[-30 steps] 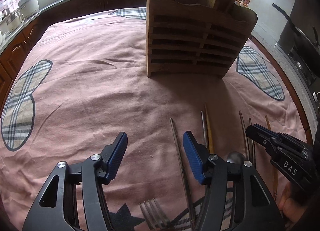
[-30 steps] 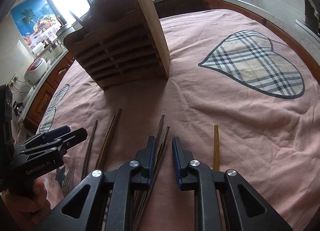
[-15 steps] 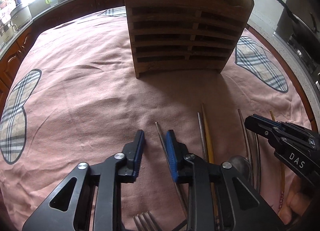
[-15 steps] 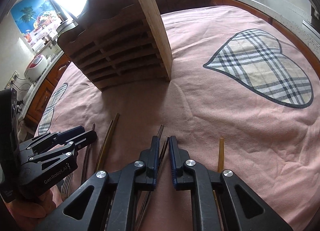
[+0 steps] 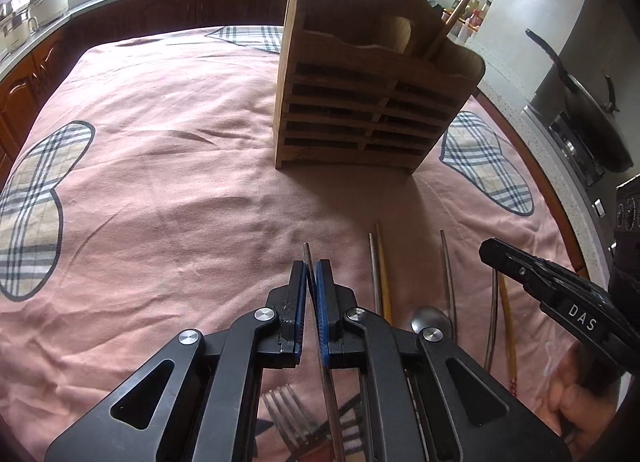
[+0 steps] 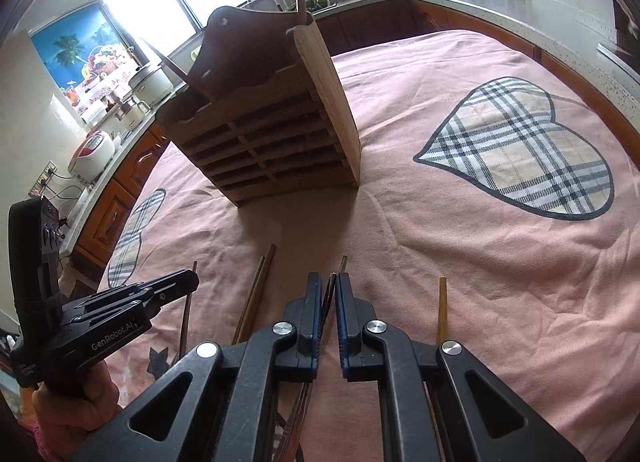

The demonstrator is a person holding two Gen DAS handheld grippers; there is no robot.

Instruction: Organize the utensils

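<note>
Now the left gripper (image 5: 311, 276) is clamped on a thin metal chopstick (image 5: 306, 252) whose tip pokes out past the blue pads; the right gripper (image 6: 329, 290) is pinched on a dark chopstick (image 6: 331, 286), its neighbour's tip (image 6: 343, 262) just beside; more chopsticks (image 5: 380, 262), a spoon (image 5: 430, 318) and a fork (image 5: 286, 416) lie close together on the pink cloth (image 5: 160, 201); the wooden holder (image 5: 360, 113) stands upright well beyond, bare cloth between; wide open cloth runs left to the table's edge.
</note>
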